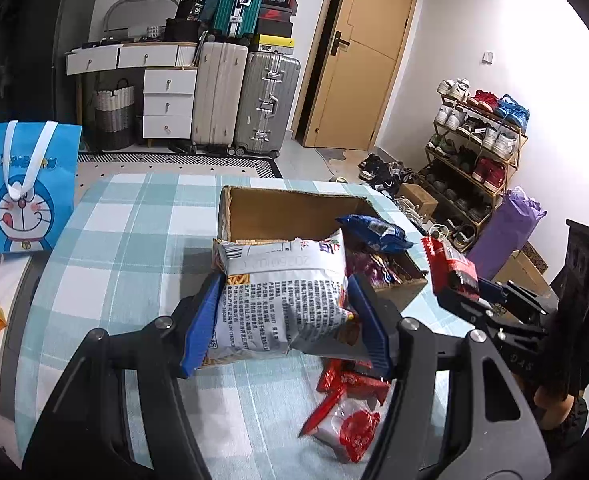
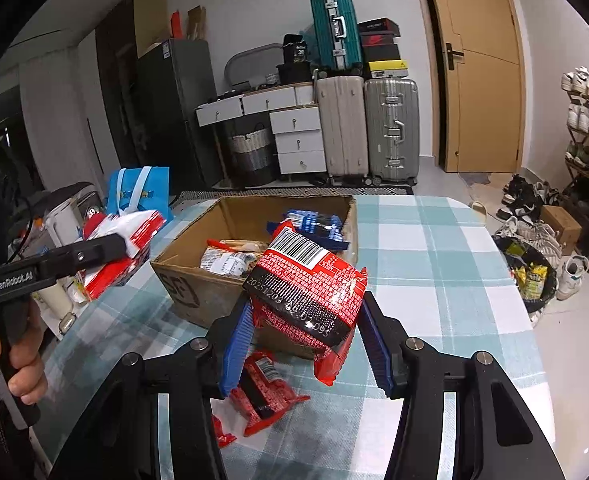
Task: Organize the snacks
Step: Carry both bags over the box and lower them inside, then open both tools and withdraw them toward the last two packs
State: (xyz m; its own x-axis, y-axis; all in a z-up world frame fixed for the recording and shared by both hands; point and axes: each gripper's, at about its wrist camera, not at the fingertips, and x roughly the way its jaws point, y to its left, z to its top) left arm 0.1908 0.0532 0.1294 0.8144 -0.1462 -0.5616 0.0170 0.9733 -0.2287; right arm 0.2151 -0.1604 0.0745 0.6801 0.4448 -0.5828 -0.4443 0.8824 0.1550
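My left gripper (image 1: 284, 320) is shut on a white snack bag (image 1: 282, 296) with printed text, held above the table just in front of the cardboard box (image 1: 294, 208). My right gripper (image 2: 304, 344) is shut on a red snack packet (image 2: 306, 292) with a barcode, held over the box's near corner (image 2: 214, 300). The box holds a blue packet (image 2: 314, 224) and other snacks (image 2: 230, 256). In the left wrist view the right gripper (image 1: 470, 292) with its red packet (image 1: 450, 264) is at the right of the box. In the right wrist view the left gripper (image 2: 106, 252) with its bag (image 2: 126, 240) is at the left.
More red packets lie on the checked tablecloth in front of the box (image 1: 346, 412) (image 2: 262, 392). A blue cartoon bag (image 1: 26, 188) stands at the table's left. Suitcases (image 1: 246, 100), drawers, a door and a shoe rack (image 1: 478, 152) are beyond the table.
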